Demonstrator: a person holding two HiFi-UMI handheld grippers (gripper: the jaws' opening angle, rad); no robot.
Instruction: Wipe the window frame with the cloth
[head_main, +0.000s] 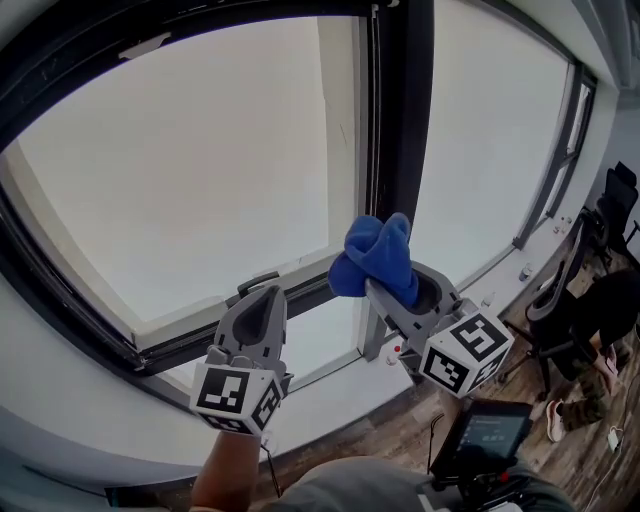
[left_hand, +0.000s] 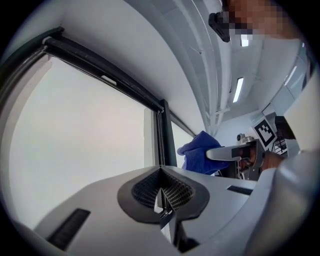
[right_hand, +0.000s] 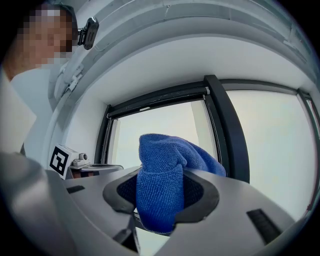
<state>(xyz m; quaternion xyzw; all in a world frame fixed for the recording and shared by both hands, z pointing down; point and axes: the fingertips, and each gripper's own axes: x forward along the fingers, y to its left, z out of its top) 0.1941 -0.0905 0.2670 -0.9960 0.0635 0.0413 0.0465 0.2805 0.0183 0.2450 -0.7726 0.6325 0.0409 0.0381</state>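
Right now the right hand-held gripper (head_main: 405, 292) is clamping the blue cloth (head_main: 378, 255), jaws closed on a bunched fold, with the wad sticking out past the tips. The left hand-held gripper (head_main: 260, 300) is idling to its left, jaws together with nothing in them. The dark window frame post (head_main: 405, 120) is sitting just ahead of the cloth; contact isn't confirmable. I'm reading this as wiping barely starting, with nearly all of the frame left.
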